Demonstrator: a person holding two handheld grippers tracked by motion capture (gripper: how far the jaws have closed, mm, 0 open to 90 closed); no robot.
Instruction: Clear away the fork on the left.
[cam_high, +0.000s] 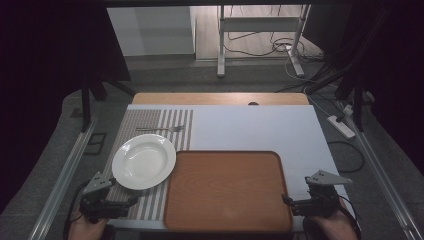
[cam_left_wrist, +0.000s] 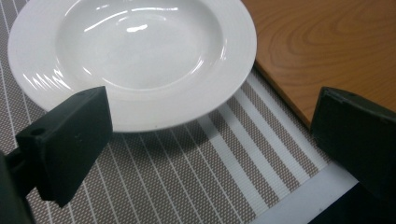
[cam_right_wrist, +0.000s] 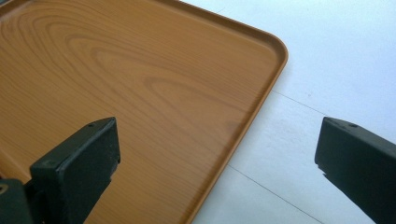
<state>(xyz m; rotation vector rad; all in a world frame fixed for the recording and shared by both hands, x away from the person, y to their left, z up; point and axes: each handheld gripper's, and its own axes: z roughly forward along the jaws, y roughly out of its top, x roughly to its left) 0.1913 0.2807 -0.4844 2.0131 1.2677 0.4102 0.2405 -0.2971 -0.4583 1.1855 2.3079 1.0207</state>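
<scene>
Nearest the person, at about 7 o'clock on the worktop (cam_high: 250, 127), the left tongs (cam_high: 134, 199) hover with jaws standing wide apart and nothing between them; in the left gripper view they (cam_left_wrist: 210, 154) look straight at the near rim of the white plate (cam_left_wrist: 133, 56), which rests on the striped placemat (cam_left_wrist: 187, 177) and appears to overlap the wooden tray's (cam_left_wrist: 327, 46) edge slightly. At about 5 o'clock the right tongs (cam_high: 285, 201) are likewise spread and empty, poised by the tray's (cam_high: 227, 192) right near corner; the right gripper view has them (cam_right_wrist: 217, 168) straddling the tray's (cam_right_wrist: 140, 93) right rim over the pale worktop (cam_right_wrist: 336, 60). This looks like the approach stage, nothing gripped yet. The plate (cam_high: 144, 161) lies at about 9 o'clock, left of the tray, and beyond it at about 10 o'clock a fork (cam_high: 161, 129) lies across the placemat (cam_high: 150, 122). The likely next move is for the left tongs to ease forward, set one jaw over and one under the plate's rim, and close firmly, since glazed china may slip; the right could steady the tray.
</scene>
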